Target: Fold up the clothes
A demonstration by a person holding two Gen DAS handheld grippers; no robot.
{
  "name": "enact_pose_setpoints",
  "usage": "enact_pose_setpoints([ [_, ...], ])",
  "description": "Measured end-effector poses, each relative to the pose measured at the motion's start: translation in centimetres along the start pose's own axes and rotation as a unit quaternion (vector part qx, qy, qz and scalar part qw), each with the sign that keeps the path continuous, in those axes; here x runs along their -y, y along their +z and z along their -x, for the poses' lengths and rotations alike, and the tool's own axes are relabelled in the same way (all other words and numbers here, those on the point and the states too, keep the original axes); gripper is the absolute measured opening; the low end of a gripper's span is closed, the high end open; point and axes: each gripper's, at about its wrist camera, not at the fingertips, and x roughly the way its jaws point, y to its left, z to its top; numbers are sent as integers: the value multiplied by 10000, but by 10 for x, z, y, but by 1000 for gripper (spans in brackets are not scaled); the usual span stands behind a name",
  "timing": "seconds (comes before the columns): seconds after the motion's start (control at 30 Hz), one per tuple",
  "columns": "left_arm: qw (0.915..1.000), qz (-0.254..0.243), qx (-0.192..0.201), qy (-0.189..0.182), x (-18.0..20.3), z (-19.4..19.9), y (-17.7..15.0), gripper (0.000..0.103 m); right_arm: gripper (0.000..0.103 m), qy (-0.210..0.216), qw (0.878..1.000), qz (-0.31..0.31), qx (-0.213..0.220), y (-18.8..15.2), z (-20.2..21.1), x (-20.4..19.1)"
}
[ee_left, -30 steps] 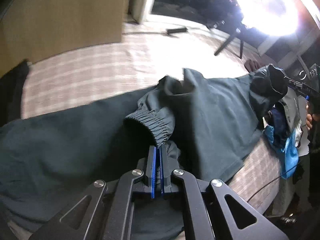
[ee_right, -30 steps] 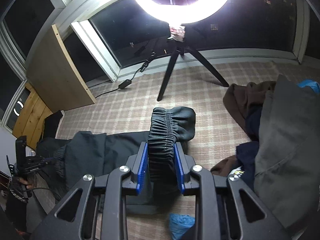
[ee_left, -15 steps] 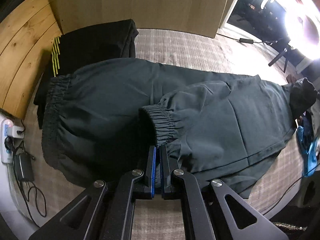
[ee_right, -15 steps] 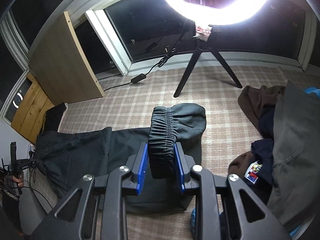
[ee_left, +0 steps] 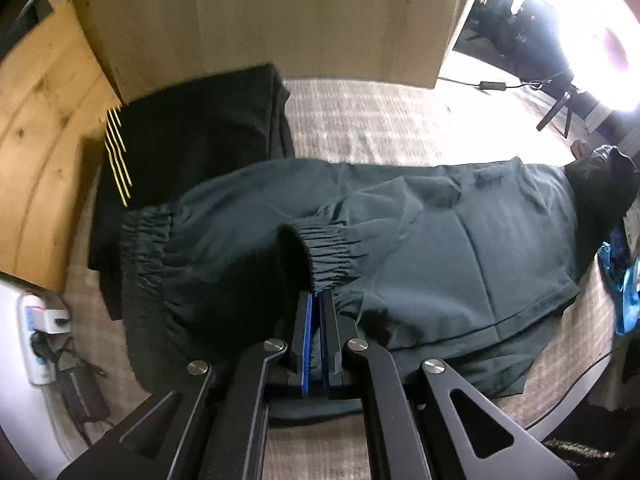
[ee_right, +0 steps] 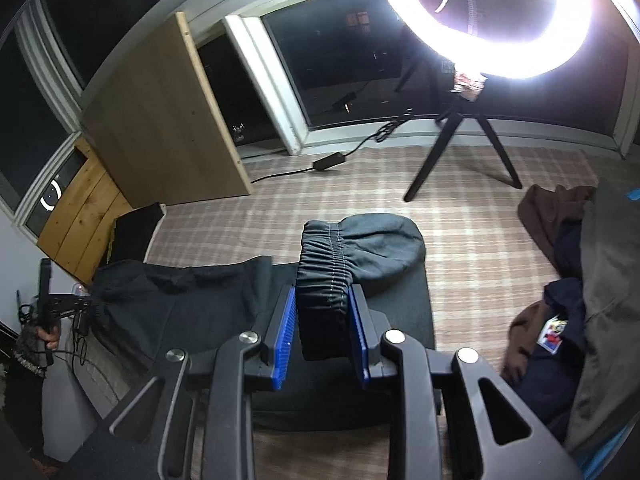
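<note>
A dark green garment (ee_left: 460, 248) lies stretched across the plaid bed cover (ee_left: 380, 120). My left gripper (ee_left: 316, 300) is shut on one gathered elastic cuff (ee_left: 332, 252), which it holds over the garment's body, near the wide elastic band (ee_left: 144, 264) at the left end. My right gripper (ee_right: 322, 300) is shut on a thick bunch of gathered elastic (ee_right: 324, 276) at the garment's other end; rounded cloth bulges beyond it. In the right wrist view the left gripper (ee_right: 86, 303) shows at the far left, held by a hand (ee_right: 48, 336).
A folded black garment with yellow stripes (ee_left: 192, 140) lies by the wooden board (ee_left: 260, 20). A power strip and cables (ee_left: 40, 320) sit at the left edge. A ring light on a tripod (ee_right: 500, 20) stands behind. A clothes pile (ee_right: 568, 280) lies at right.
My left gripper has carried the cuff leftward over the garment toward the wide elastic band, folding that part over. My right gripper has shifted a little with its bunch still held.
</note>
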Motion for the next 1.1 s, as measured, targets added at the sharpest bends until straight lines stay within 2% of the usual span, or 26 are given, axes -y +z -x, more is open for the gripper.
enact_pose_setpoints([
  [0.07,9998,13,-124,147,-10,-12,-3,3,25,0,10000,12,-5,-1,-2,-10],
  [0.17,9998,193,-25,2,-27,-7,-12,3,25,29,10000,3,1,-5,-4,-27],
  [0.3,9998,187,-49,31,-40,-8,-17,3,25,149,9999,19,21,-12,-8,-53],
  [0.4,9994,342,-13,-89,-47,-4,-17,14,25,259,9996,125,28,-14,-10,-79],
  [0.47,9990,410,59,-179,-52,6,-20,33,25,387,9991,182,46,-13,-10,-99],
  [0.53,9986,337,239,-345,-55,20,-23,35,25,553,9981,244,79,-10,-10,-122],
  [0.7,9977,311,476,-371,-70,40,-26,39,25,1069,9929,497,147,-3,-21,-199],
  [0.93,9961,309,554,-613,-86,42,-47,39,25,1996,9750,931,-302,-18,-91,-338],
  [1.03,9959,333,523,-664,-91,36,-54,39,25,2184,9678,1106,-592,-34,-135,-390],
  [1.1,9957,351,501,-702,-93,32,-60,39,25,2154,9651,1252,-802,-49,-167,-418],
])
